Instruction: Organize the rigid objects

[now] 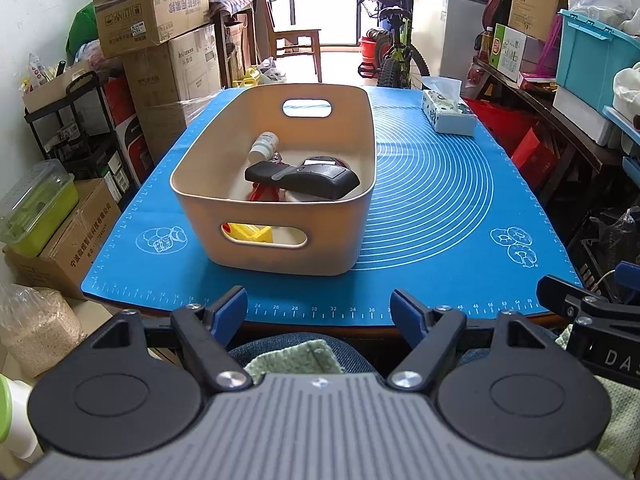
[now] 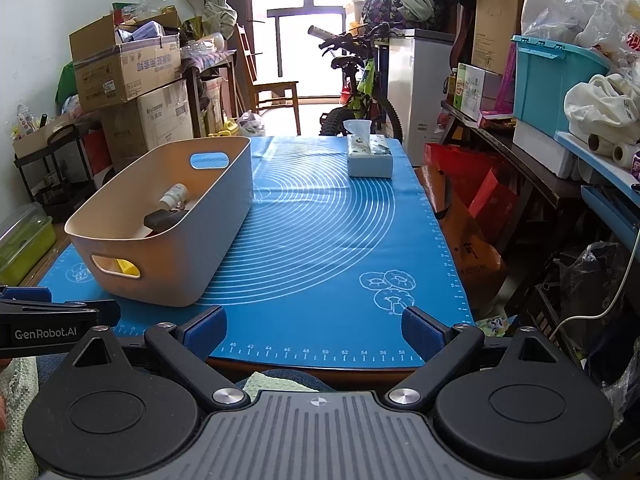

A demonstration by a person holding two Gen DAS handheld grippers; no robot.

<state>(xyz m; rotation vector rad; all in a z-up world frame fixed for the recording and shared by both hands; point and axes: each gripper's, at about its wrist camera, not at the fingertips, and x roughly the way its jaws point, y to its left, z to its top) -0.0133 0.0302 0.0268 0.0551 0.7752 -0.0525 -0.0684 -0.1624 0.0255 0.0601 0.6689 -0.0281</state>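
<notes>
Mat (image 2: 320, 240) bare rt of bin (image 2: 168, 240) — tissue box (image 2: 370, 158) far end

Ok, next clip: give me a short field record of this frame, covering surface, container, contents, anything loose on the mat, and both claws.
surface: blue silicone mat on a table
container: beige bin with handle cutouts, on the mat's left half
contents: white bottle, black device, red item, yellow item seen through the near cutout
loose on mat: tissue box, far right corner
left claw: open, empty, short of the bin
right claw: open, empty
</notes>
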